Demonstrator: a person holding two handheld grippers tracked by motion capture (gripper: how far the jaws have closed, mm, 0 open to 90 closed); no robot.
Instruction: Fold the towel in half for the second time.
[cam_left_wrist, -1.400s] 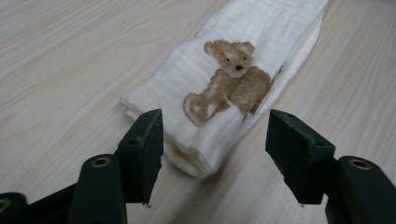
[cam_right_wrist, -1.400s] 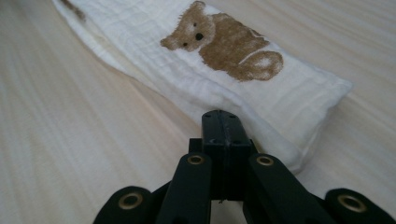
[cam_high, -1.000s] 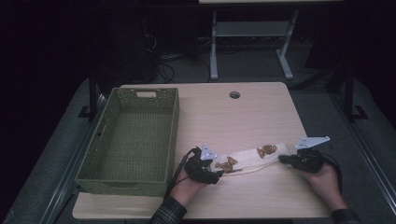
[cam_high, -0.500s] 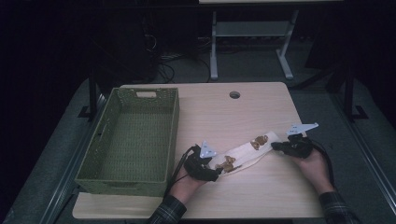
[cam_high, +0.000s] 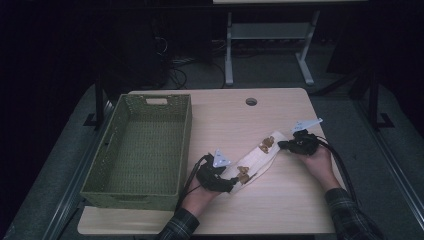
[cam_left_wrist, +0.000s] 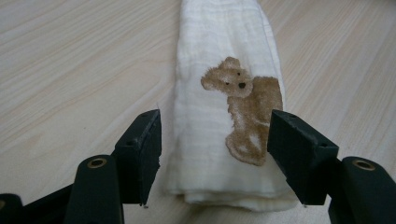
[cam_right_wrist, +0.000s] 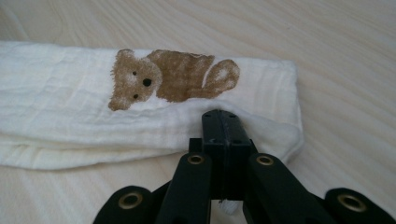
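A green basket (cam_high: 137, 150) sits on the left side of the table (cam_high: 280, 205). Next to it, the left gripper (cam_high: 235, 183) has its jaws spread wide, one on each side of the near end of a folded white cloth (cam_high: 260, 157) with brown bears. The cloth lies flat in the middle of the table. At its far end, the right gripper (cam_high: 281, 145) pinches a corner tight.

The high view looks forward and down over the pale wooden table (cam_high: 280, 200). Both gripper views sit low and close, sharing the folded white bear-print cloth (cam_left_wrist: 219, 116).
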